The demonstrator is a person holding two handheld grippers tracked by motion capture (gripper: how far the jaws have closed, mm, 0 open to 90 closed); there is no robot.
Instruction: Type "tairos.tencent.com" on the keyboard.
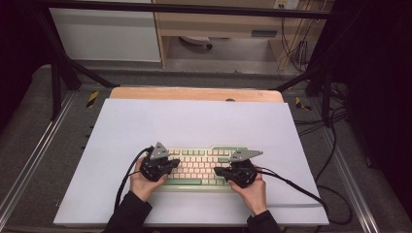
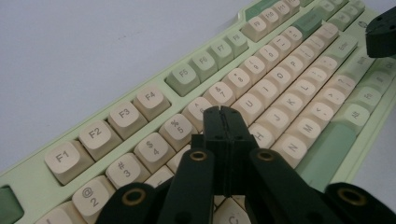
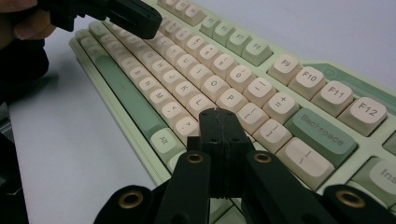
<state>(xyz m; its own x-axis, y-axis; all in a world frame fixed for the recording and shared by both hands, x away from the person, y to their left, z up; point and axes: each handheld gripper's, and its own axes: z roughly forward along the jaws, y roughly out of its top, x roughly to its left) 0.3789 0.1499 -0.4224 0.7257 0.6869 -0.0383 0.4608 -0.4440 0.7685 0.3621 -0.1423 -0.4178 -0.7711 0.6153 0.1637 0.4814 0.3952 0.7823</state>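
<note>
A green and cream keyboard (image 1: 201,168) lies at the near middle of the white bench (image 1: 194,121), square to the person. Left tongs (image 2: 223,112) are closed on nothing, tip poised over the letter rows near the H key (image 2: 258,136). Right tongs (image 3: 217,113) are likewise closed and empty, above the keys just left of Backspace (image 3: 321,131). The step appears to be key pressing with closed tips. Recommended: descend squarely onto one keycap's centre, avoid straddling neighbours, press lightly, and keep the two tools apart.
</note>
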